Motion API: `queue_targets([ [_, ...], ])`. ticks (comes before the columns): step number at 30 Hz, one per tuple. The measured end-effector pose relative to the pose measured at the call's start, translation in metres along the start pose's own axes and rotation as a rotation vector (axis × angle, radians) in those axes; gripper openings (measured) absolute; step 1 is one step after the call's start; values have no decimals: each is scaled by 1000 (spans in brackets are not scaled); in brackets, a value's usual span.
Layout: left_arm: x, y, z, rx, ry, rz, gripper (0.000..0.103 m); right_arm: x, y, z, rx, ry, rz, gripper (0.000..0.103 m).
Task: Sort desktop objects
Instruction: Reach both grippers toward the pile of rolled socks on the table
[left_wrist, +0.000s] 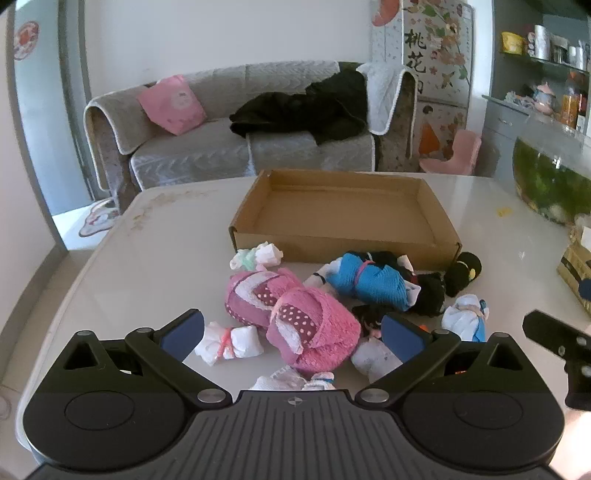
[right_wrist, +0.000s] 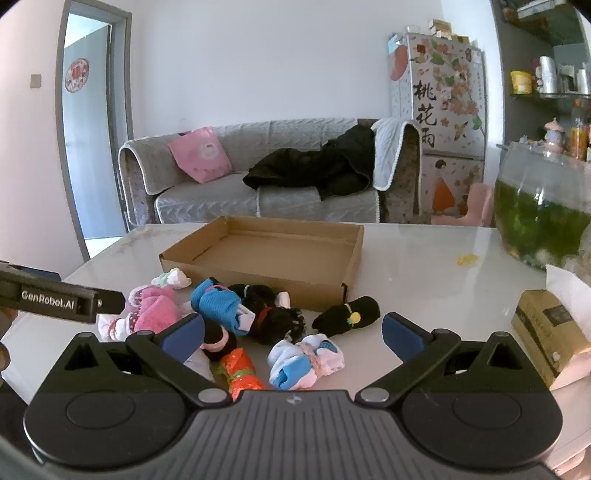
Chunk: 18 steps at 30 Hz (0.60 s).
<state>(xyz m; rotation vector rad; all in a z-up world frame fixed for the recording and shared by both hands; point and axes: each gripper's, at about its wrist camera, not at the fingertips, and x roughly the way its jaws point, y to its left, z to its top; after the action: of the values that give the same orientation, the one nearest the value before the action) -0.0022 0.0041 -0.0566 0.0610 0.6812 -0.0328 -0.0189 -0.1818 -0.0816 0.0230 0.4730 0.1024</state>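
Several rolled sock bundles lie in a heap on the white table in front of an empty cardboard box (left_wrist: 332, 249) (right_wrist: 258, 276). My left gripper (left_wrist: 291, 338) hovers open over a fluffy pink bundle (left_wrist: 314, 332), its pads apart from it; a white bundle with a pink tie (left_wrist: 229, 341) lies by the left pad. A blue bundle (left_wrist: 369, 282) (right_wrist: 221, 306) lies nearer the box. My right gripper (right_wrist: 291, 338) is open above a white-and-blue bundle (right_wrist: 303, 360), an orange bundle (right_wrist: 240, 373) and a curly black bundle (right_wrist: 275, 323). A black sock (right_wrist: 347, 314) rests by the box corner.
A glass fish bowl (right_wrist: 539, 210) with green water stands at the table's right side, and a brown tissue box (right_wrist: 550, 328) sits in front of it. A small yellow scrap (right_wrist: 467, 259) lies on the table. A grey sofa (left_wrist: 221, 147) stands behind the table.
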Motion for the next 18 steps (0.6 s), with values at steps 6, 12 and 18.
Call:
queue_targets([
  [6, -3, -1, 4, 6, -8, -3, 103, -3, 0, 4, -2, -14, 7, 103],
  [12, 3, -3, -1, 18, -6, 2, 103, -2, -1, 5, 1, -14, 4, 103],
  [18, 14, 1, -21, 53, 33, -9, 103, 0, -7, -5, -6, -9, 8, 103],
])
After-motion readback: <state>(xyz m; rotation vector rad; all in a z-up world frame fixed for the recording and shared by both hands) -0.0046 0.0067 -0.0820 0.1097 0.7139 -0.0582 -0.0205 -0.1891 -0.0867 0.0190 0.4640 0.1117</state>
